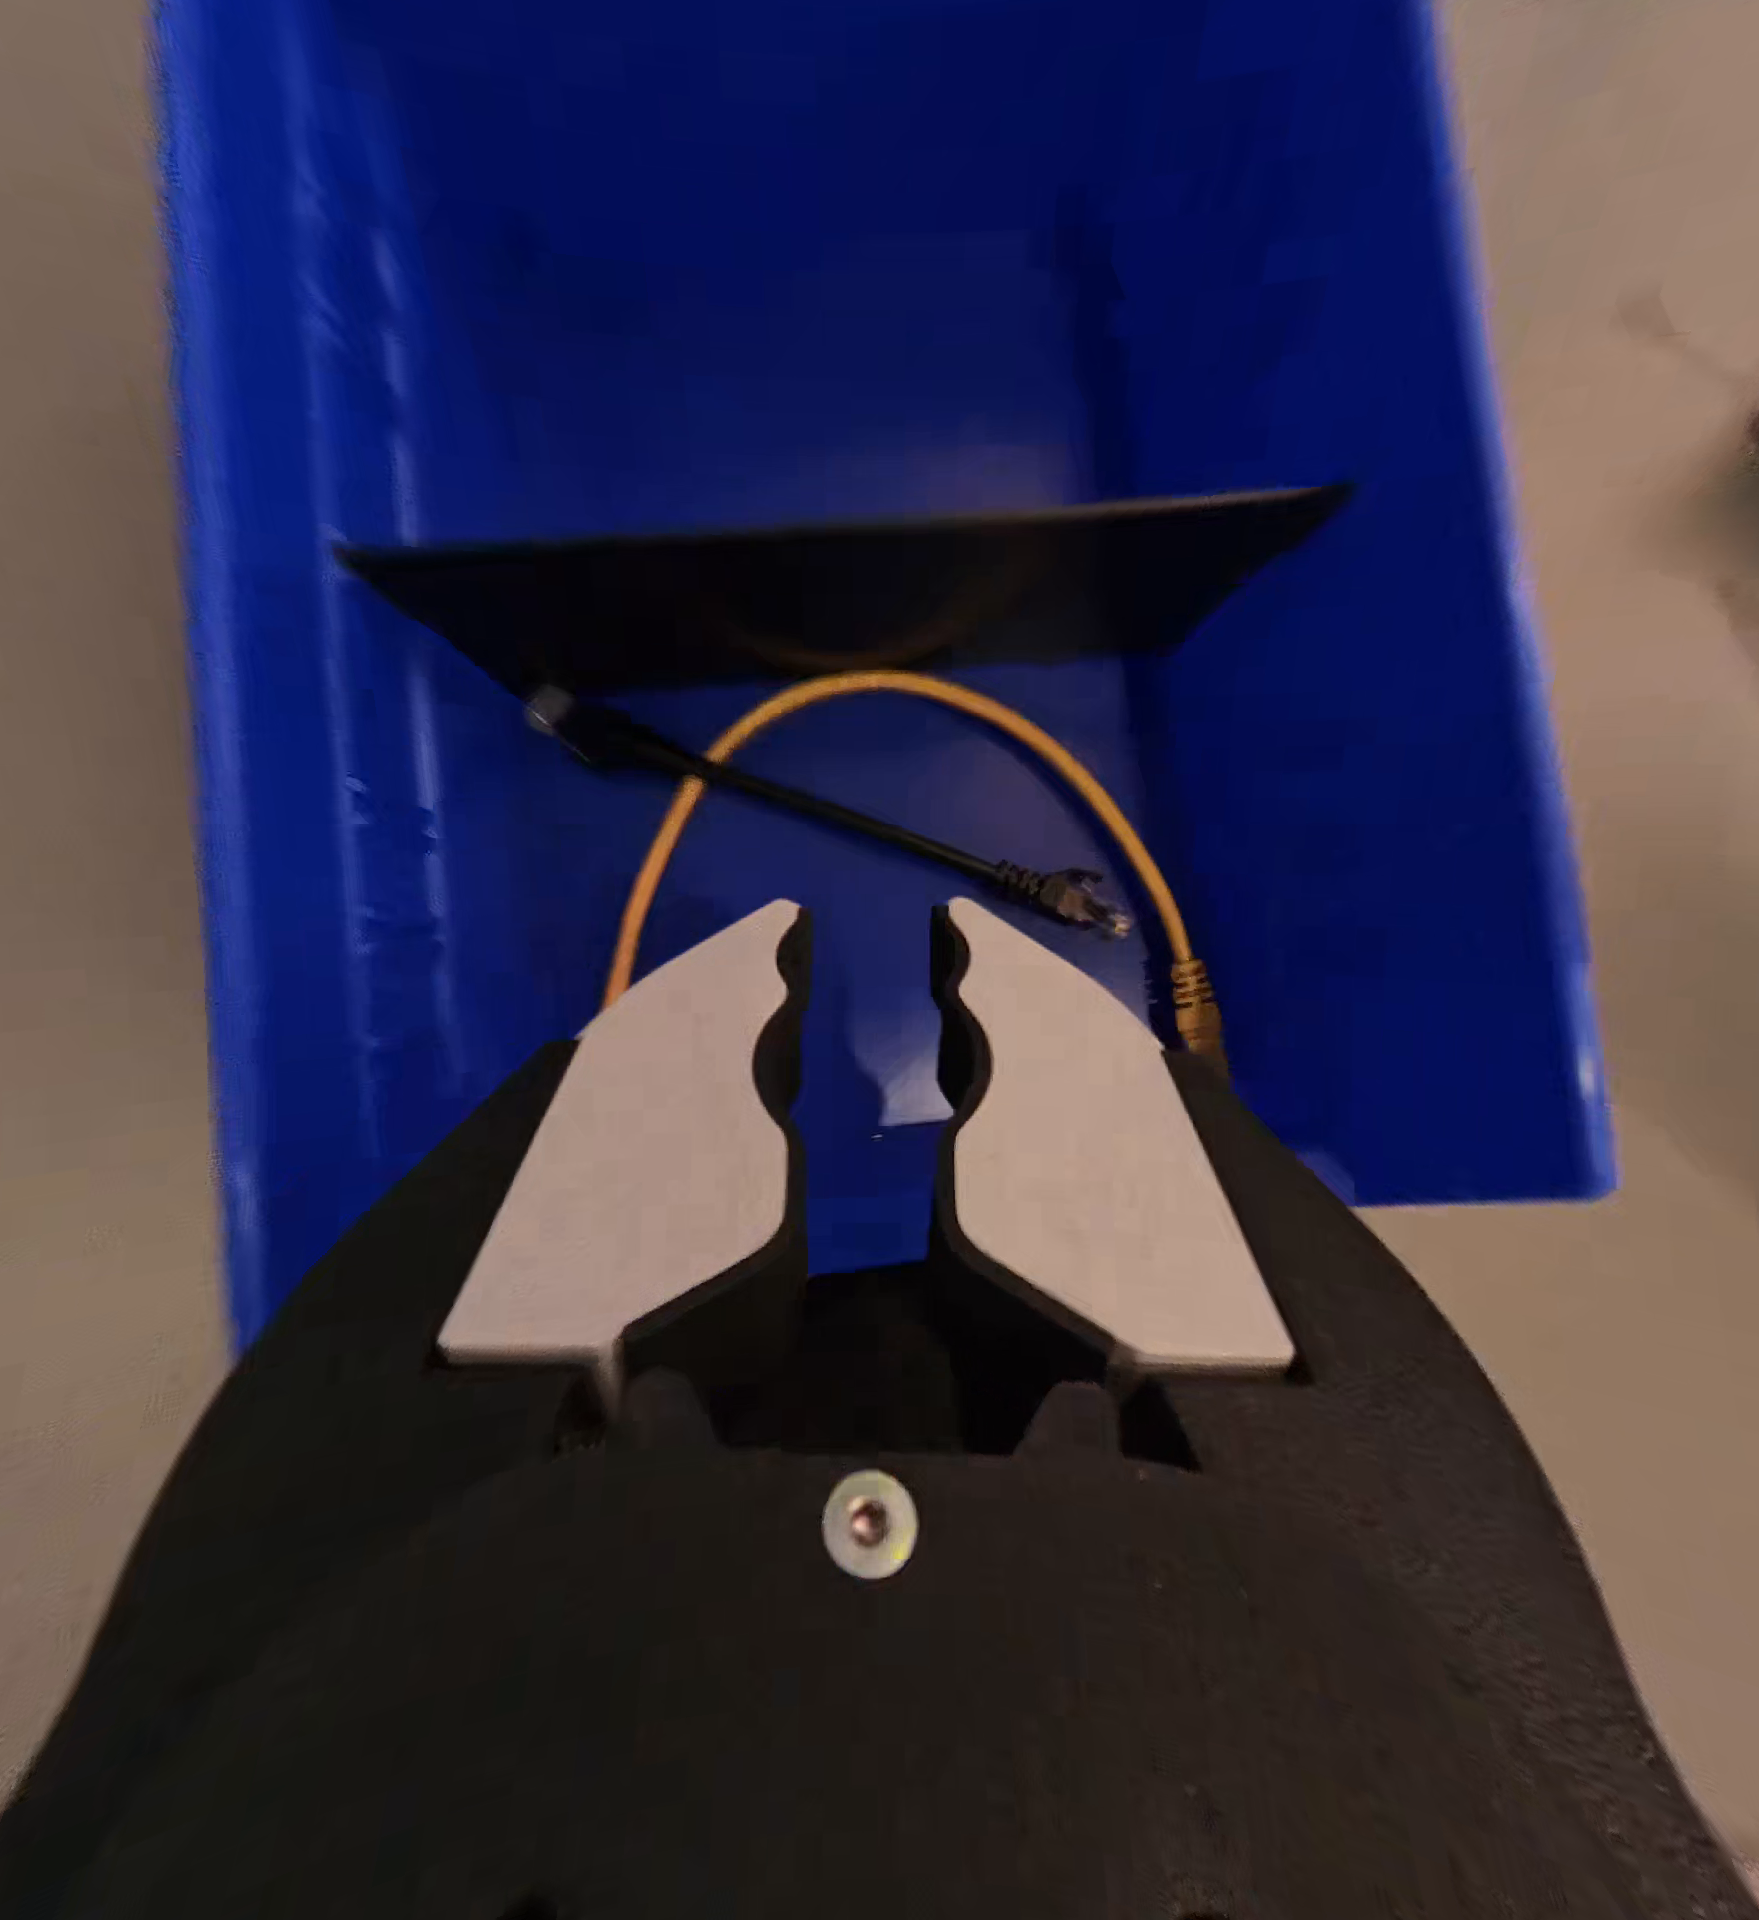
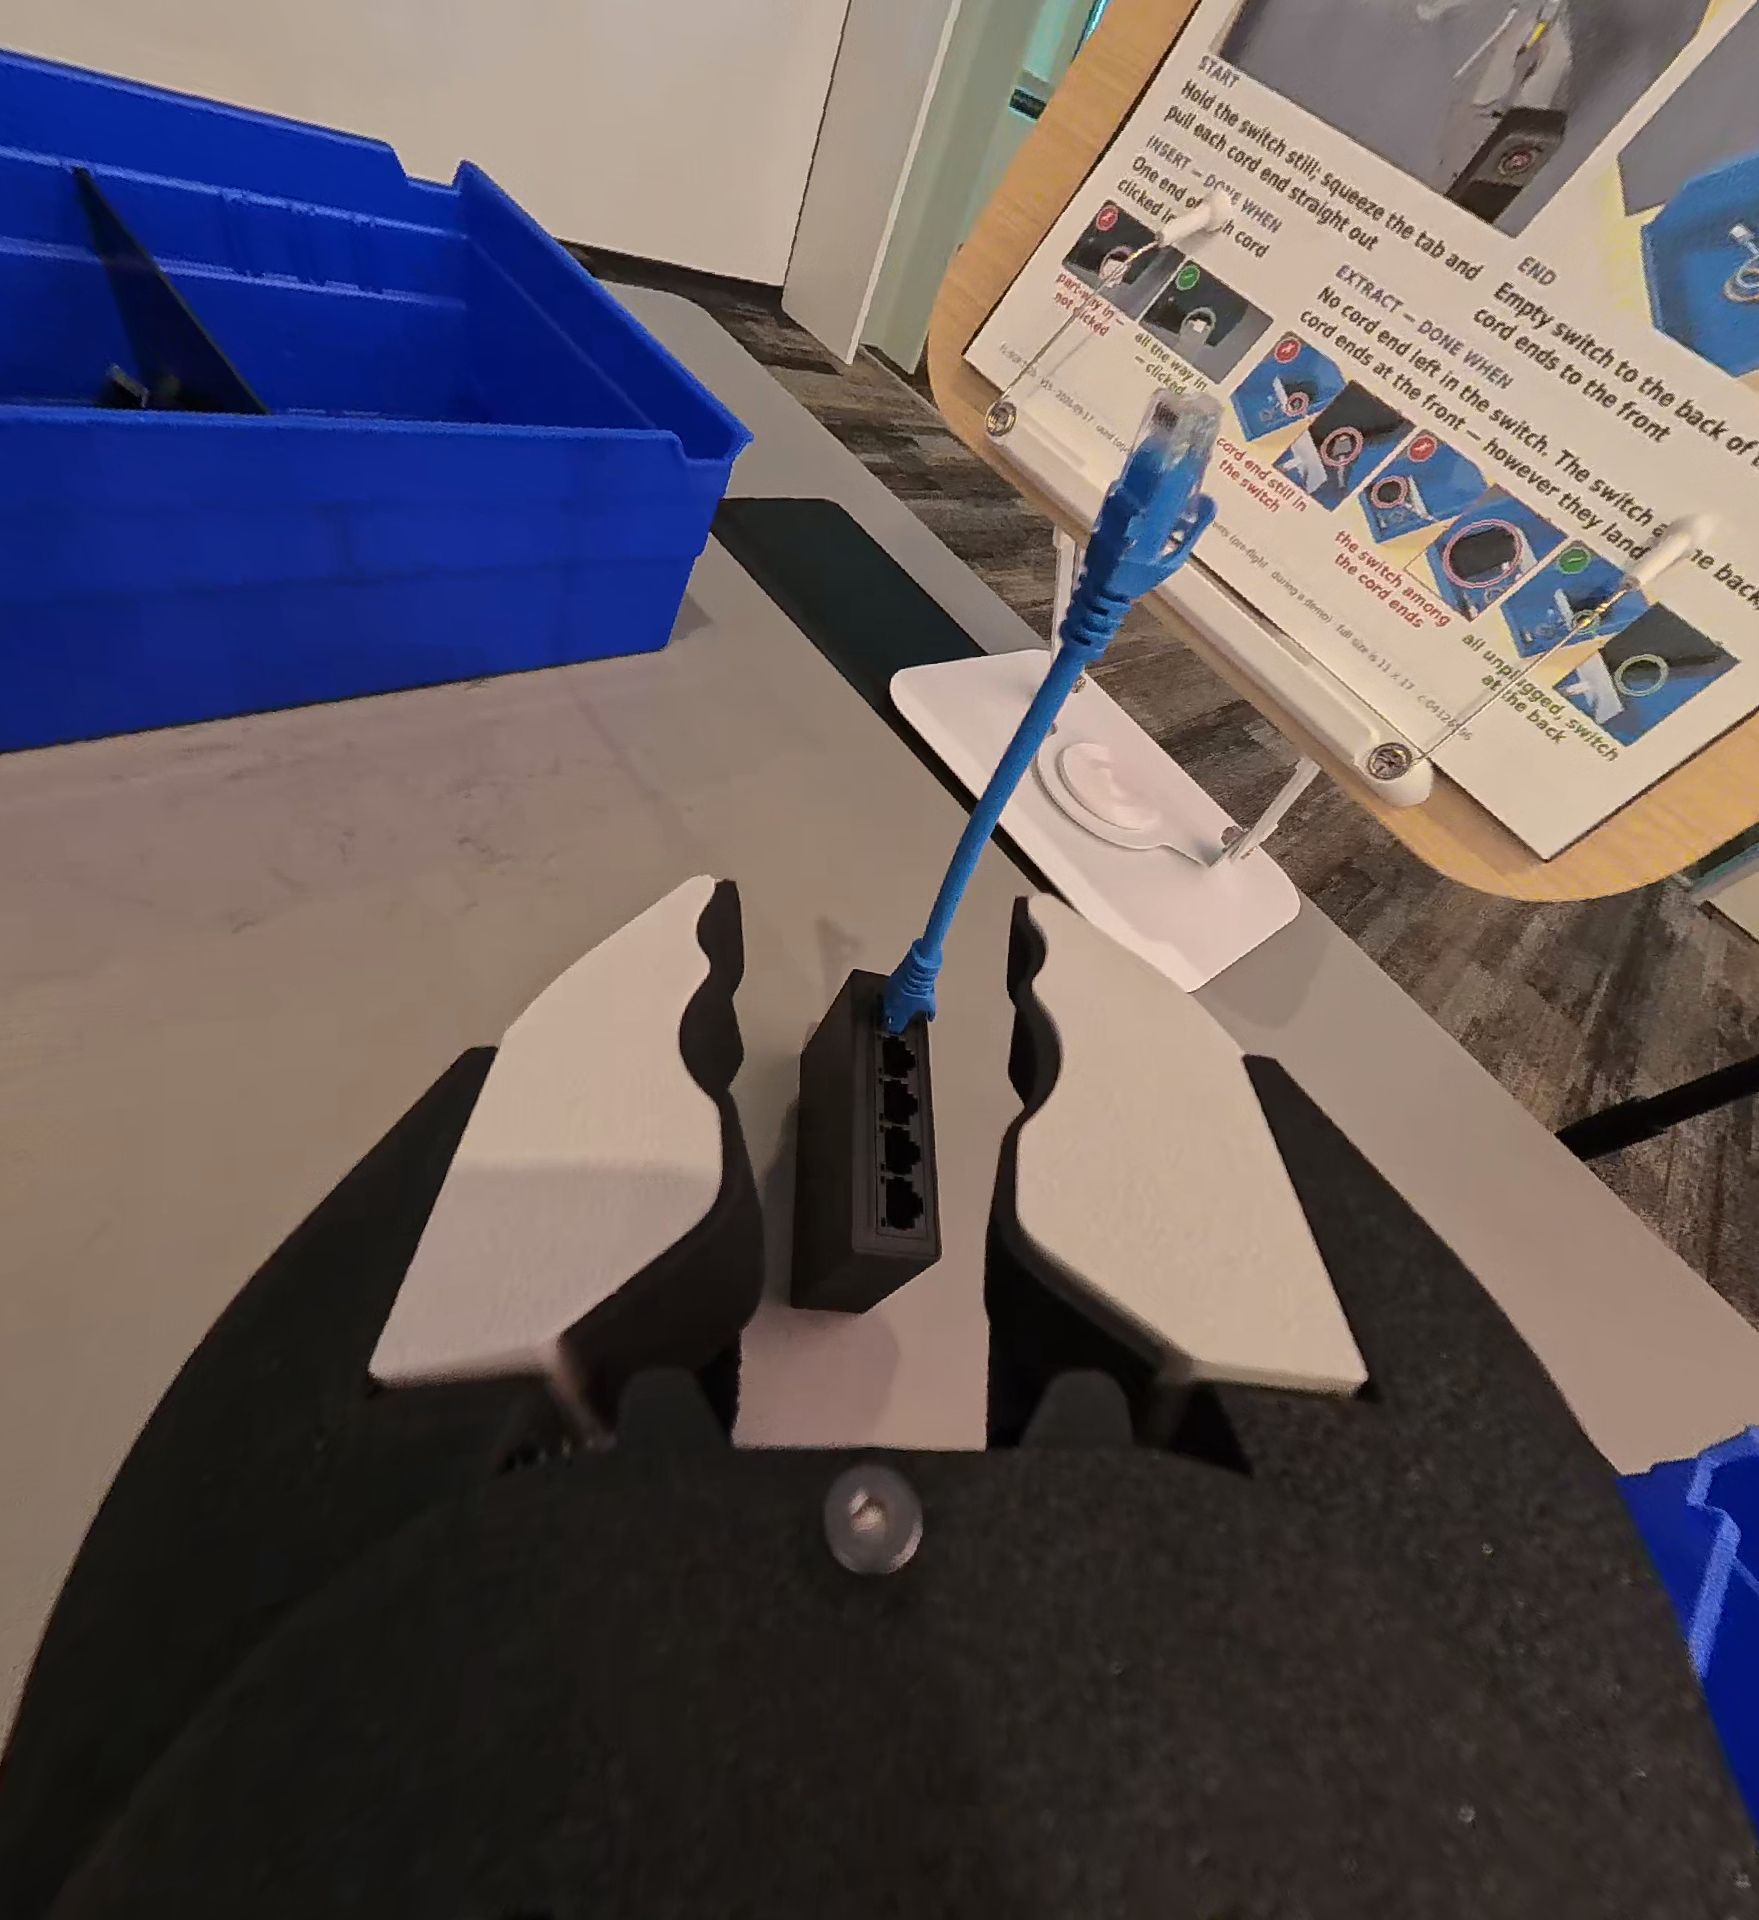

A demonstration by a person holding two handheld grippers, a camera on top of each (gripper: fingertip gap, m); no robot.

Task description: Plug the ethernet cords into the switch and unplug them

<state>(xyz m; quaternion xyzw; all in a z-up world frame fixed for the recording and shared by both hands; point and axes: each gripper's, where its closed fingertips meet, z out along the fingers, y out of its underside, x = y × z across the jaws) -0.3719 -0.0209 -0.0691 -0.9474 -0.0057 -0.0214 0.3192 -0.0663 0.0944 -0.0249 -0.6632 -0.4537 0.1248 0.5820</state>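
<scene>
Switch point(image 2: 864, 1143) between wide jaws – untouched

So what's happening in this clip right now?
A person is working with two handheld grippers on ethernet cords and a small black switch. The right gripper is open around the switch on the grey table, not clamping it. A blue cord has one end plugged into the farthest port; four ports are empty. The left gripper, open and empty, hovers over a blue bin holding a yellow cord and a black cord.

Left claw point(image 1: 867, 914) slightly parted, right claw point(image 2: 873, 894) wide apart, both empty
</scene>
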